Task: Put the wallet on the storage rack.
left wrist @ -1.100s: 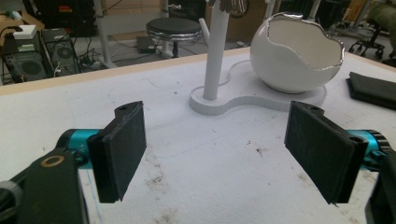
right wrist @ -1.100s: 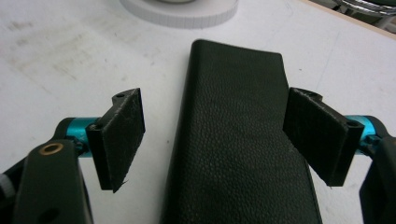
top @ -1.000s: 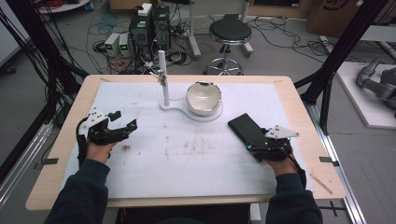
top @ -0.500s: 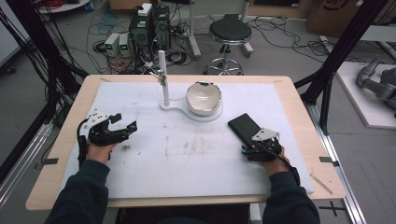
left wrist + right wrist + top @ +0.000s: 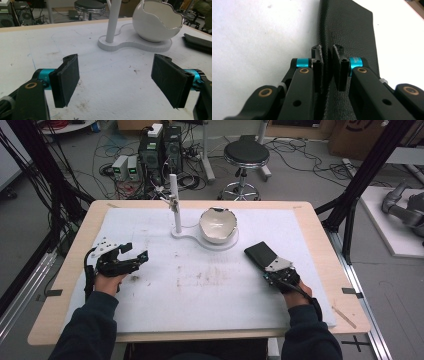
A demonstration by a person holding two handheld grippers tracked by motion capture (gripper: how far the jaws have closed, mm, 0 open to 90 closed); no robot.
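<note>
The black leather case (image 5: pixel 261 255) lies flat on the tabletop (image 5: pixel 200 290), right of the white bowl (image 5: pixel 218 224). The right claw (image 5: pixel 327 58) pinches its raised flap: light, soft, grippy, likely to flex. The left claw (image 5: pixel 116 80) rests spread, empty

High view overhead, looking down; gripper views low, close to table (image 5: pixel 310 227).

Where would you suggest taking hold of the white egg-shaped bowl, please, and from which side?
Grip the bowl by its jagged rim, one jaw inside and one outside, coming from above: the round shell looks too wide and smooth to clamp. The open left gripper is free and probably better placed.
</note>
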